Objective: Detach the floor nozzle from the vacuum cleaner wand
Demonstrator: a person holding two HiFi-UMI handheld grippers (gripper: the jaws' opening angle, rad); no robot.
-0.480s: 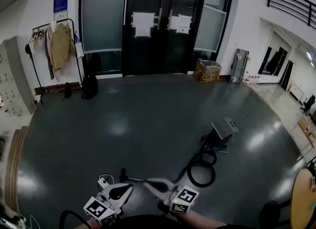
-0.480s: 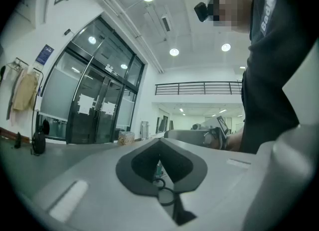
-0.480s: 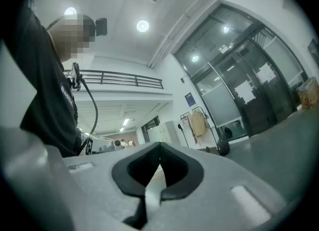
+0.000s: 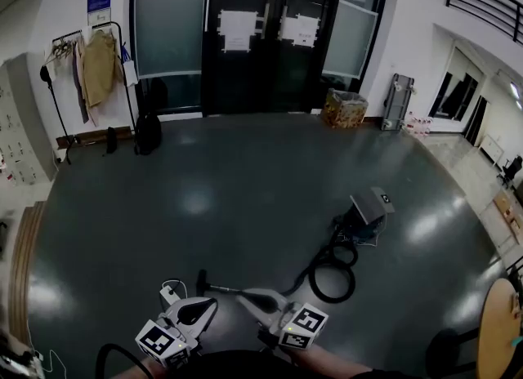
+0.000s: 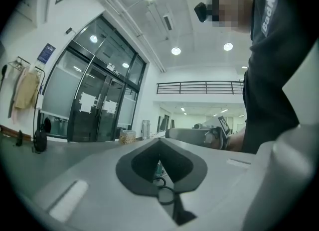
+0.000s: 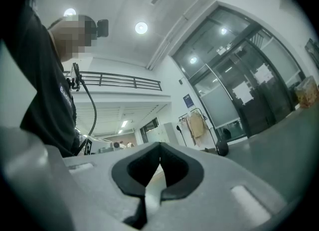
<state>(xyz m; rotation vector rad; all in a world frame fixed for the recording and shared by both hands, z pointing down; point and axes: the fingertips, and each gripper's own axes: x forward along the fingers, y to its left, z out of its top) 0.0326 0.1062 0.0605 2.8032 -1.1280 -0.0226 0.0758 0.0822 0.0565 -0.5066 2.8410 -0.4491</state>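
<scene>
The vacuum cleaner (image 4: 367,209) lies on the dark floor at the right, its black hose (image 4: 333,278) coiled in front of it. The wand (image 4: 227,291) runs left from the hose to the small dark floor nozzle (image 4: 201,281). Low in the head view, my left gripper (image 4: 212,305) and right gripper (image 4: 243,296) hang above the wand, tips turned towards each other. Both are shut with nothing between the jaws. The left gripper view shows its shut tips (image 5: 159,141) and the right gripper (image 5: 199,135) beyond. The right gripper view shows its own shut tips (image 6: 159,146).
Black glass doors (image 4: 270,38) close the far wall. A coat rack (image 4: 90,67) and a dark bag (image 4: 148,134) stand at the back left, a box (image 4: 344,109) and a case (image 4: 396,101) at the back right. A round table edge (image 4: 500,332) shows at the lower right.
Only the head view has shifted slightly. Both grippers stay shut in about the same place above the wand.
</scene>
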